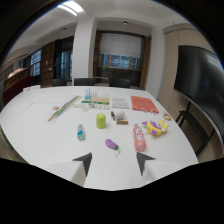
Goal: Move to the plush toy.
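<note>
Tongs point(114, 161) are spread apart, gripping nothing, poised over the white tabletop point(40, 135). The plush toy point(155, 127), yellow with purple markings, lies beyond the right-hand finger, just past the pink bottle point(138, 138). A small purple item point(111, 144) lies just ahead, between the fingers.

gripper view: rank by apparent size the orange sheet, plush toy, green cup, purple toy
1. orange sheet, though farthest
2. plush toy
3. green cup
4. purple toy, close to the cup; nearer the camera, so unsure

Gripper open, holding nothing.
</note>
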The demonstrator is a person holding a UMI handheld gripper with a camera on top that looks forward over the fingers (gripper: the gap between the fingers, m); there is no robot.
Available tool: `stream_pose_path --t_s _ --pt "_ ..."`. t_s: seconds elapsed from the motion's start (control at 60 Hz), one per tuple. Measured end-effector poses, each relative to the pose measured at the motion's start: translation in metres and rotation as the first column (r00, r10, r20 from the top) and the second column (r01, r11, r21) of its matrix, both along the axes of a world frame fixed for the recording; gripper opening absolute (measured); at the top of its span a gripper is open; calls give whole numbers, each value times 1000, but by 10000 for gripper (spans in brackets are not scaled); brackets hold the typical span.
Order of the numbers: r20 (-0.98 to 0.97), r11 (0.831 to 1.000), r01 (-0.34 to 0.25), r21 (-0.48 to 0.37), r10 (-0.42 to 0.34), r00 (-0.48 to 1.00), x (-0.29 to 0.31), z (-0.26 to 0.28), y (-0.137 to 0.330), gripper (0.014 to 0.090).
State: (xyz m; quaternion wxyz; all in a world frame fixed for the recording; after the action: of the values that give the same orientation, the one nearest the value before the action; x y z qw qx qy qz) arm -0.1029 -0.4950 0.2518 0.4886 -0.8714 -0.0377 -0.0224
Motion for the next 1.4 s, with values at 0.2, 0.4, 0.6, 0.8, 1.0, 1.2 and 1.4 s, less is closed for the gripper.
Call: stream_pose_path --t_s 0.2,0.4,0.6,0.8,1.0,1.2,1.4 --pt "19 1000 6 -18 -6 1000 23 -13 -20 852" --pt "58 999 39 -36 -37 998 85 -29 -28 852" --pt "92 994 105 -34 -101 991 180 -39 -7 850" --pt "90 990 135 -27 -132 987 267 -59 72 849" --pt "54 991 128 -38 -126 991 320 -83 185 849" --pt "23 992 86 -95 -84 996 331 -118 267 849" --pt "0 989 54 -137 -55 999 332 -135 290 851"
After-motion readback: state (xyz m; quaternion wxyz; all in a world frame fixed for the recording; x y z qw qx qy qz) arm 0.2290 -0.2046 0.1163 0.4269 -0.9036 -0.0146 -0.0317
